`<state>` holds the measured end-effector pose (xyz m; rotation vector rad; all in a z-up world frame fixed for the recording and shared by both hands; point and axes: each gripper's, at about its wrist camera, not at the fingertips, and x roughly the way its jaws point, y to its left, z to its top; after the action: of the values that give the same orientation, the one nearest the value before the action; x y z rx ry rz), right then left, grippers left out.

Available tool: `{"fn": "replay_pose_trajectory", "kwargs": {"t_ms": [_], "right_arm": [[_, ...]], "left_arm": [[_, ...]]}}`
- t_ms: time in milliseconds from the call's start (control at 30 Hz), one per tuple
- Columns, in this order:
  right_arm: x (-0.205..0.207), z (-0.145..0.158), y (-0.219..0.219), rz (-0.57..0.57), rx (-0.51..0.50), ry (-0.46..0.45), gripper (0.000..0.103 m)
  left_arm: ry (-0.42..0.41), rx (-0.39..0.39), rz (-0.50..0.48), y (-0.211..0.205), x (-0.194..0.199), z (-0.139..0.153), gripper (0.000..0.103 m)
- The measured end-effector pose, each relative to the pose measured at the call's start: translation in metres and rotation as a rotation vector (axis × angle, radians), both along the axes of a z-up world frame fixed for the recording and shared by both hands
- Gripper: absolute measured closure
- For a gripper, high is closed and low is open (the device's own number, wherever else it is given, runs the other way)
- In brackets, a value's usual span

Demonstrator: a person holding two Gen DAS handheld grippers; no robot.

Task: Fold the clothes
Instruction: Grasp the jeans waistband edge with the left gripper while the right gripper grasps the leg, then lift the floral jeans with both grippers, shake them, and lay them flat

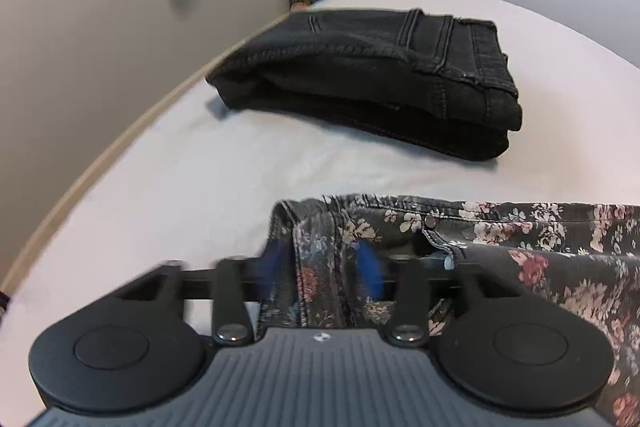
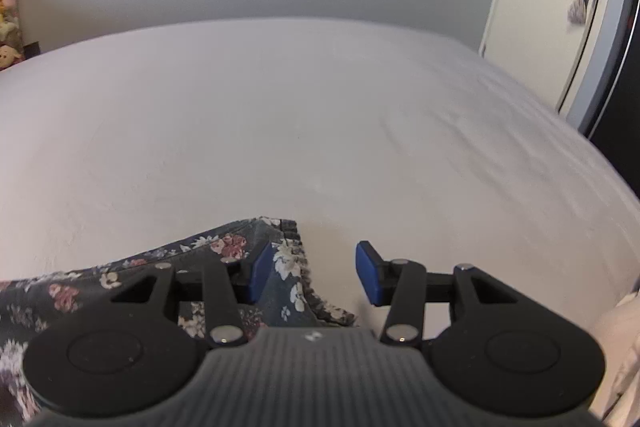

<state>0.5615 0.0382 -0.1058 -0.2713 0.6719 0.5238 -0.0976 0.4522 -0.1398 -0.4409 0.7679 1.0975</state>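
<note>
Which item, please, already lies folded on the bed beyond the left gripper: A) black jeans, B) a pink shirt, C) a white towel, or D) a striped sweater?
A: the left wrist view shows dark black jeans folded in a neat stack on the white bed, beyond the left gripper and the floral pants.

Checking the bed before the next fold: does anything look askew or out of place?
Little stands out. The floral jeans lie bunched at the waistband where the left gripper has fabric between its fingers; the right gripper is open over the hem corner. The folded black jeans sit neatly on the bed.
</note>
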Motion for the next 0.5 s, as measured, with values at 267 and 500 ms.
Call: {"fn": "replay_pose_trajectory", "kwargs": {"t_ms": [267,500], "right_arm": [[-0.08,-0.013,0.024,0.35,0.042,0.068,0.06],[-0.163,-0.037,0.111,0.58,0.018,0.143,0.063]], "left_arm": [[-0.058,0.062,-0.167,-0.052,0.022,0.034,0.049],[-0.133,-0.093,-0.428,-0.08,0.115,0.026,0.059]]}}
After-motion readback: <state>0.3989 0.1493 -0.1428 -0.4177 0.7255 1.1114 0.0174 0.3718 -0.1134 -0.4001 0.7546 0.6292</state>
